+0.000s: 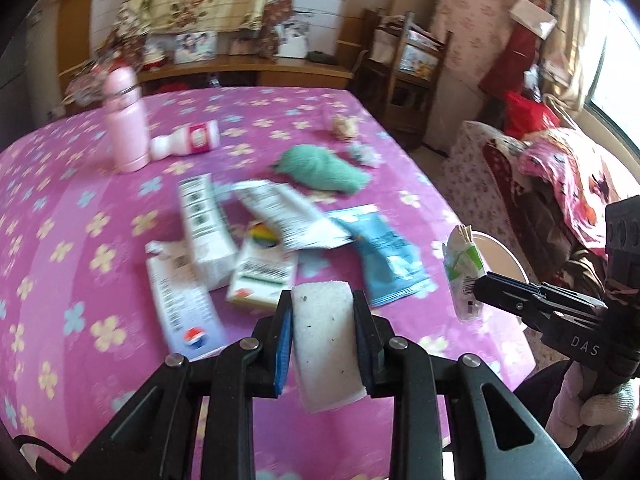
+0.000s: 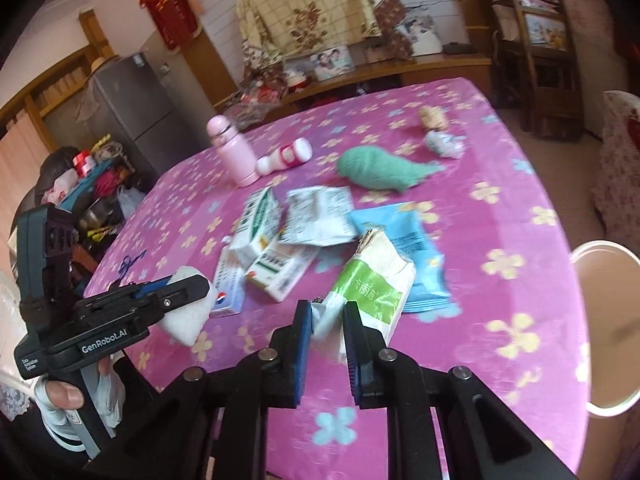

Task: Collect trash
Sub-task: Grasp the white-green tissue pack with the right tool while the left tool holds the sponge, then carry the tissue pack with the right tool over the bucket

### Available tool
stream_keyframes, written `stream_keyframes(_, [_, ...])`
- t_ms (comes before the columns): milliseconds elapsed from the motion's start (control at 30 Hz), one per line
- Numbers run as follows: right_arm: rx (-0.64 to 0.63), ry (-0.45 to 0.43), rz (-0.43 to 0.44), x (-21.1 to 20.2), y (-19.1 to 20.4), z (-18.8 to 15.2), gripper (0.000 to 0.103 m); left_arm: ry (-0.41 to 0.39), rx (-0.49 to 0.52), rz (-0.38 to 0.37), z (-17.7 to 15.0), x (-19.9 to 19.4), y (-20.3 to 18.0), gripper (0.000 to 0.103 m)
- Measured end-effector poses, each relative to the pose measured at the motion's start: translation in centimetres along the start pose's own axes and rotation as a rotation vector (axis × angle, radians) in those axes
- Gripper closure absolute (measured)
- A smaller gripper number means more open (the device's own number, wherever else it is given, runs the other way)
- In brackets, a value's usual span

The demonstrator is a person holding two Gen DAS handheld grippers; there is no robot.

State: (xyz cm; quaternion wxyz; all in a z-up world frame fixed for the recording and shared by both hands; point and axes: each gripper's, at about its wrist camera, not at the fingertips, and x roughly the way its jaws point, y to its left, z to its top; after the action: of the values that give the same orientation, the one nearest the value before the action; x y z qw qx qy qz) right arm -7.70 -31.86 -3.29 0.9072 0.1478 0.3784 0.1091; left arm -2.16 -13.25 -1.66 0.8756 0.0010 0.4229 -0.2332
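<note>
The left gripper (image 1: pixel 322 312) is clamped across a white foam block (image 1: pixel 326 344), pads pressing both of its long sides, and the right gripper (image 2: pixel 327 320) is pinched on the crumpled lower end of a green-and-white carton (image 2: pixel 370 280), which stands up past the fingertips. Both pieces are lifted clear of the pink flowered tablecloth (image 2: pixel 520 208). The likely drop point is the white bin (image 2: pixel 608 304), whose rim shows just off the table edge, nearest the right gripper. To finish well, carry each piece fully over that rim before letting go, right one first since it is closer; the carton is held only by a soft corner, so keep it from swinging. Further from the bin, a blue wrapper (image 2: pixel 404 240), a white printed packet (image 2: pixel 316 216) and small boxes (image 2: pixel 264 248) lie heaped mid-table. Beyond them sit a green cloth (image 2: pixel 376 170) and a pink flask (image 2: pixel 232 150), probably not trash.
</note>
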Motion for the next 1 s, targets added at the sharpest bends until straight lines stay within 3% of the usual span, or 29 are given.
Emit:
stream_keyframes(333, [0.109, -0.063, -0.106, -4.2, -7.8, 0.1, 0.085, 0.015, 0.136, -0.076, 2.6, 3.4, -8.2, 0.074])
stream_keyframes(433, [0.148, -0.064, -0.124, -4.9, -9.8, -0.2, 0.085, 0.027, 0.133, -0.091, 3.0, 4.3, -9.3, 0.074])
stream_keyframes(600, [0.200, -0.014, -0.081, -3.9, -10.8, -0.7, 0.083, 0.038, 0.115, -0.072, 3.1, 4.7, -8.6, 0.074])
stream_keyframes(833, [0.211, 0.145, 0.016, 2.5, -8.7, -2.0, 0.083, 0.029, 0.079, -0.008, 2.8, 3.6, -4.8, 0.074])
stream_keyframes(933, [0.210, 0.151, -0.010, 3.9, -8.1, -2.4, 0.082, 0.026, 0.057, 0.006, 2.6, 3.2, -3.2, 0.074])
stream_keyframes(1000, [0.213, 0.138, 0.007, 4.1, -7.9, -2.4, 0.075, 0.026, 0.047, 0.007, 2.4, 3.1, -2.5, 0.074])
